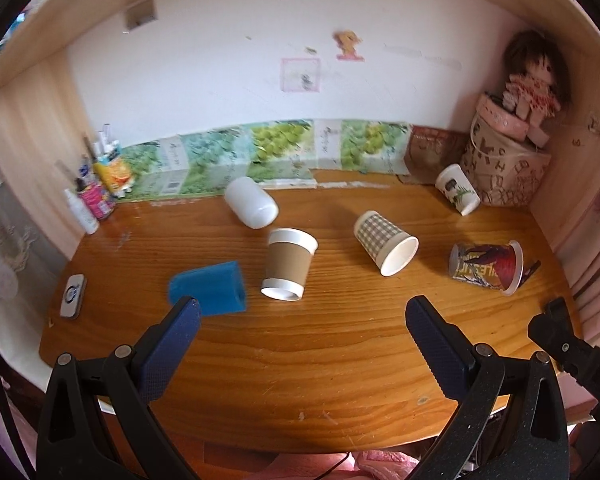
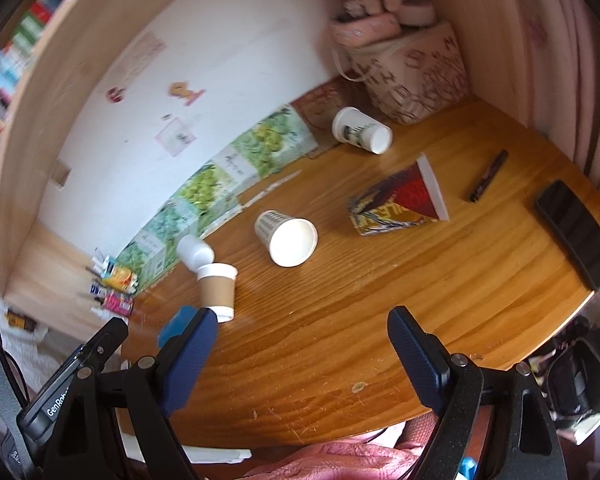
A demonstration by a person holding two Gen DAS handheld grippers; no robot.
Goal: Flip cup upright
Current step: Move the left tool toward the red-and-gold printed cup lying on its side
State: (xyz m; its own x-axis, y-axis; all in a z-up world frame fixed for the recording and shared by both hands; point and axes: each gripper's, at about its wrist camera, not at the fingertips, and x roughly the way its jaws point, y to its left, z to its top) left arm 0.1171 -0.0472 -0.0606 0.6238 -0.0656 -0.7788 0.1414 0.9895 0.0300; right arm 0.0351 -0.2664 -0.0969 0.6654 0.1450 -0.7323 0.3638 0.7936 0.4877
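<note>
Several cups lie on their sides on the wooden desk (image 1: 300,360): a brown-sleeved cup (image 1: 287,264) (image 2: 217,290), a checked cup (image 1: 385,242) (image 2: 287,236), a red printed cup (image 1: 487,266) (image 2: 398,204), a white plastic cup (image 1: 251,202) (image 2: 194,252), a white printed cup (image 1: 458,189) (image 2: 362,130) and a blue cup (image 1: 208,288) (image 2: 176,326). My left gripper (image 1: 302,316) is open and empty, above the desk in front of the brown-sleeved cup. My right gripper (image 2: 300,330) is open and empty, near the desk's front edge; it shows at the right of the left wrist view (image 1: 556,328).
A patterned bag (image 1: 504,168) with a doll (image 1: 534,76) stands at the back right corner. Bottles and pens (image 1: 96,188) stand at the back left. A small silver device (image 1: 73,295) lies at the left edge. A black phone (image 2: 576,234) and a black pen (image 2: 489,176) lie at the right.
</note>
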